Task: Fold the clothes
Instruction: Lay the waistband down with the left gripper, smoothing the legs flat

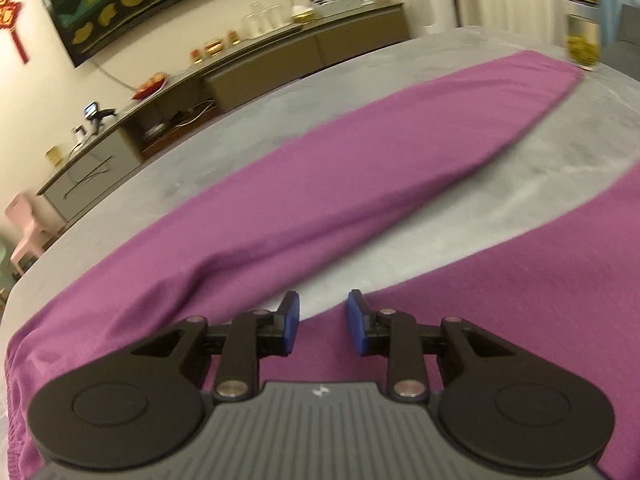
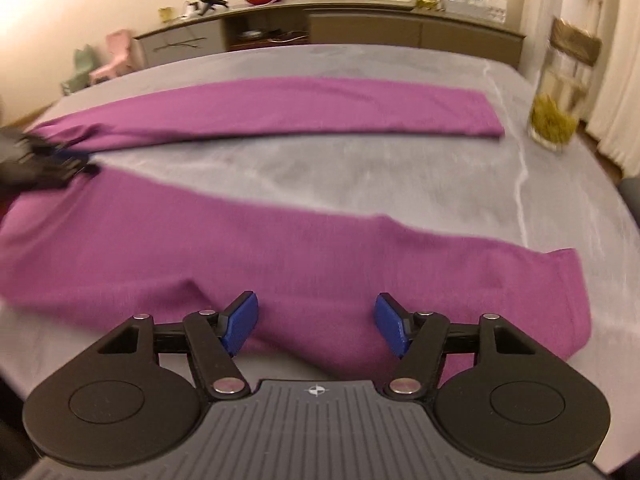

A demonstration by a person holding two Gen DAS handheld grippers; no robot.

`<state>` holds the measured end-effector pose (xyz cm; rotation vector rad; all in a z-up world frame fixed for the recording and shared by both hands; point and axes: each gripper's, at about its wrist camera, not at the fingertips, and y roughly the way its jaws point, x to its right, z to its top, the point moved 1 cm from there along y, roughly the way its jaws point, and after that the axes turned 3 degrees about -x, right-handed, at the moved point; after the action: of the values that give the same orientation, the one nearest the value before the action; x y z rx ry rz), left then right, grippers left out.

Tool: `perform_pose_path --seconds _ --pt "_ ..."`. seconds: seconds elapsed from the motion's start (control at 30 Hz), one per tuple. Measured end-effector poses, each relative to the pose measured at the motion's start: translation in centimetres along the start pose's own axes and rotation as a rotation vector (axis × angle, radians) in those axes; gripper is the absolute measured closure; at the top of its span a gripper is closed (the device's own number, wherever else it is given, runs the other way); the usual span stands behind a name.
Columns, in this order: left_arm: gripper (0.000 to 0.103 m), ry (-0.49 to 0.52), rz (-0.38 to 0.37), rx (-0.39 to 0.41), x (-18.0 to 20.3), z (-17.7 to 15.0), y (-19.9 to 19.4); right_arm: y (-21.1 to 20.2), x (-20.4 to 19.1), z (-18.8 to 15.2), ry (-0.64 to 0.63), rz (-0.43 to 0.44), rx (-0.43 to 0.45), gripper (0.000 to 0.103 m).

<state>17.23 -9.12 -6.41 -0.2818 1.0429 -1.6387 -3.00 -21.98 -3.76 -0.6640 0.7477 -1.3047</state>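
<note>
Purple trousers (image 2: 168, 236) lie spread flat on the grey table (image 2: 360, 168), the two legs forming a V. The far leg (image 2: 304, 104) runs to the right; the near leg (image 2: 460, 276) ends at the hem close to my right gripper. My right gripper (image 2: 316, 322) is open and empty, over the near leg's lower edge. My left gripper (image 1: 323, 322) is open and empty, above the crotch where the two legs (image 1: 360, 168) part. It also shows blurred at the left edge of the right wrist view (image 2: 52, 160).
A glass jar with yellow-green contents (image 2: 554, 120) stands on the table's far right corner, also in the left wrist view (image 1: 582, 40). A long sideboard (image 2: 360, 24) with small items lines the back wall. Pink and green small chairs (image 2: 116, 56) stand left of it.
</note>
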Motion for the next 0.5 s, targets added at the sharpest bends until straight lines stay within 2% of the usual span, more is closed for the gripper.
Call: perform_pose_path --seconds 0.1,0.17,0.27,0.33,0.37,0.43,0.5 --pt "0.075 -0.017 0.011 -0.003 -0.2 0.5 -0.4 -1.5 3.3 -0.3 0.137 0.014 0.073 0.032" --pt "0.077 -0.041 -0.001 0.019 0.0 0.8 -1.5 -2.4 6.2 -0.2 0.271 -0.058 0.134 0.027" --pt "0.076 -0.001 -0.123 0.09 2.2 1.2 -3.7 -2.1 9.0 0.1 0.362 -0.236 0.134 0.026" --pt "0.075 0.056 -0.196 0.087 3.9 1.1 -3.9 -0.8 9.1 0.6 0.317 -0.262 0.081 0.026" --pt "0.075 0.087 -0.187 0.073 4.6 1.0 -3.3 -0.1 8.7 0.9 0.279 -0.281 0.06 0.026" --pt "0.075 0.117 -0.149 0.065 5.2 0.8 -2.0 1.5 7.8 2.2 0.175 -0.319 0.042 0.027" --pt "0.075 0.122 -0.065 0.077 4.9 0.9 -0.8 2.9 8.2 4.0 0.166 -0.309 0.04 0.028"
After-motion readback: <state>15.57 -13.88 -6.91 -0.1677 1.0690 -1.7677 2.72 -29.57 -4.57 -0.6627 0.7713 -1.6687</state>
